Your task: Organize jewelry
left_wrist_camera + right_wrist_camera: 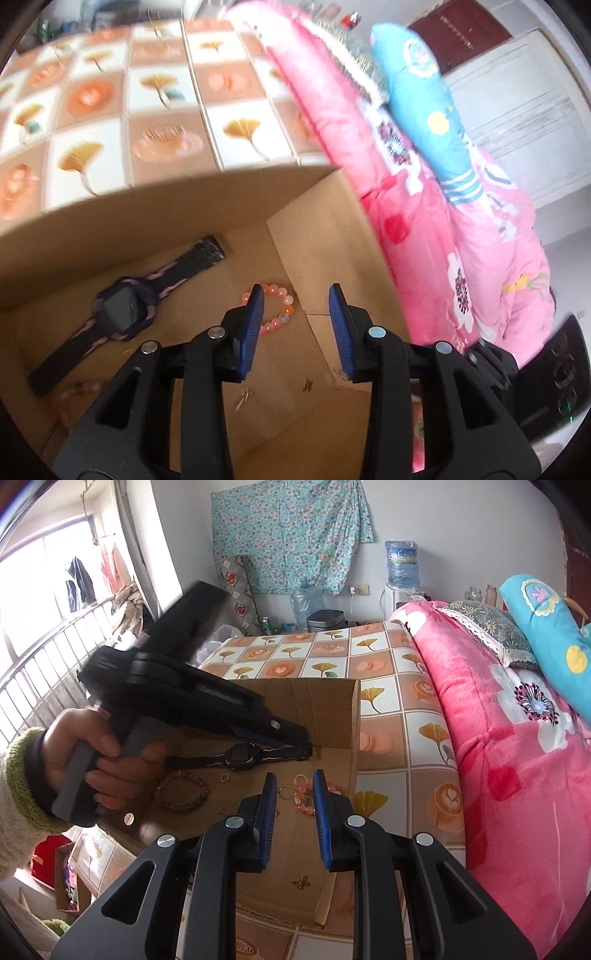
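Note:
A shallow cardboard box (pixel 341 716) lies on the bed and holds the jewelry. A dark watch (pixel 125 308) with a purple-patterned strap lies at its left; it also shows in the right wrist view (pixel 240 757). A pink bead bracelet (pixel 282 306) lies just beyond my open, empty left gripper (pixel 297 291). My right gripper (pixel 293 777) is open and empty above a gold and pink ornament (pixel 299 794). A multicoloured bead bracelet (pixel 183 794), a gold ring (pixel 224 777) and a small gold charm (pixel 301 882) lie on the box floor.
The box's far wall (pixel 147 210) stands upright. A pink floral quilt (pixel 517 757) and a blue pillow (pixel 550 627) lie to the right. The bed sheet (pixel 399 738) has orange and ginkgo squares. The hand holding the left gripper (pixel 99 753) is at the left.

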The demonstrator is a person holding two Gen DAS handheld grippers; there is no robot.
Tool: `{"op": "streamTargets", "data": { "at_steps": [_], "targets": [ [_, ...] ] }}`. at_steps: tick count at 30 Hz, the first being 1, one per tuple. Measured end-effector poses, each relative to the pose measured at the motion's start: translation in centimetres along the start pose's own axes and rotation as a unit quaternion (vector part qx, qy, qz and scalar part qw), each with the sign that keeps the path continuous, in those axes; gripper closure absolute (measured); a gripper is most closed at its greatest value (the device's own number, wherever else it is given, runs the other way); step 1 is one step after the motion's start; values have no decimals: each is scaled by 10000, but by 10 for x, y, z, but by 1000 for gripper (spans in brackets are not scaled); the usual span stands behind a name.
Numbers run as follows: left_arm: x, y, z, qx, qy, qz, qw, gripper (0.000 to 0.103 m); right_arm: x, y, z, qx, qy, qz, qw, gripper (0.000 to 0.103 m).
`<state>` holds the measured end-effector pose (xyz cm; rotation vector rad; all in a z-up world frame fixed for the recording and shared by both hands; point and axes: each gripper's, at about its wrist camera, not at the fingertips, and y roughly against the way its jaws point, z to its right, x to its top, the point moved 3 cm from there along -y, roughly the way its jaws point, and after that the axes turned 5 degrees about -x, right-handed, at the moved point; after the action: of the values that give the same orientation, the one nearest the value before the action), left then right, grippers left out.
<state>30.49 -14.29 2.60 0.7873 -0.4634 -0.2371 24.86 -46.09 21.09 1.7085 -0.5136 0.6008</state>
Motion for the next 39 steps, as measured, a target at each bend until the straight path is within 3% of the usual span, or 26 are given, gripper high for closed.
{"op": "streamTargets", "data": {
  "at_steps": [5,11,17,21,24,29,35,39],
  "targets": [
    [-29,76,8,237,-215,907,9954,55,8,-12,-9,232,275,-482,9982,83],
    [-89,155,-8,933,-131,2000,9753,47,1,-50,-37,96,1205,-1484,9815,83],
    [-142,191,-32,1179,167,2435,9626,46,-16,-91,-57,-134,2039,-2466,9473,83],
    [-162,202,-43,1216,343,2636,9563,46,-19,-109,-61,-361,2296,-2826,9306,83],
    [-173,203,-52,1114,491,2708,9549,45,-21,-118,-62,-519,2351,-2951,9246,83],
    [-183,199,-67,968,703,2657,9566,44,-17,-116,-60,-604,2170,-2888,9305,82],
    [-191,194,-70,908,727,2652,9572,42,-7,-93,-54,-492,1683,-2516,9518,82],
    [-196,191,-68,895,683,2633,9581,40,7,-54,-48,-250,1115,-1911,9749,82]
  ]
}}
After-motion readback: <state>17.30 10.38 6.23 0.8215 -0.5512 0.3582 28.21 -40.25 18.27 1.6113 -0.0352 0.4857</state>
